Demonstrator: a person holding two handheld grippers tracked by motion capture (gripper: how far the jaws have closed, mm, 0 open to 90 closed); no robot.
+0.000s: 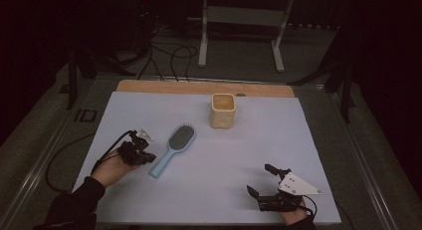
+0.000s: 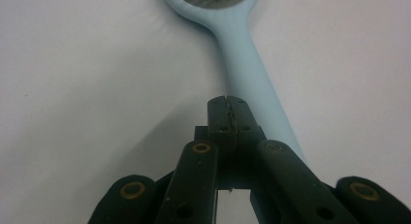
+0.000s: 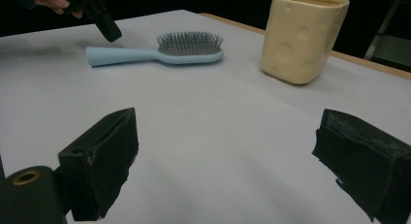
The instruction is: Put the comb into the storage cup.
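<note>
The hairbrush (image 1: 174, 149) is lying flat on the white table cover (image 1: 149, 105), left of the middle, with its bristles facing up. Its oval head is pointing toward the far side of the table and its pale blue handle is pointing back toward the person's left hand. It looks like a light thing of hard plastic, stiff along its whole length, so I think it is not bending when lifted. The handle looks smooth and a little rounded, so it may be slipping or turning between flat pads. The best place to take it, in my judgement, is the middle of the handle, across its narrow width, not the head with the bristles.

The left gripper (image 1: 148, 159) is resting just beside the end of the handle. In the left gripper view its jaws are pressed together with nothing between them, and the handle (image 2: 252, 73) is running past them on one side; whether they are touching it I cannot tell. They are needing to open before any grasp.

The cream cup (image 1: 222, 110) is standing upright near the far edge, well apart from the brush. The right gripper (image 1: 262, 179) is waiting at the near right part of the table, its jaws standing wide and empty.
</note>
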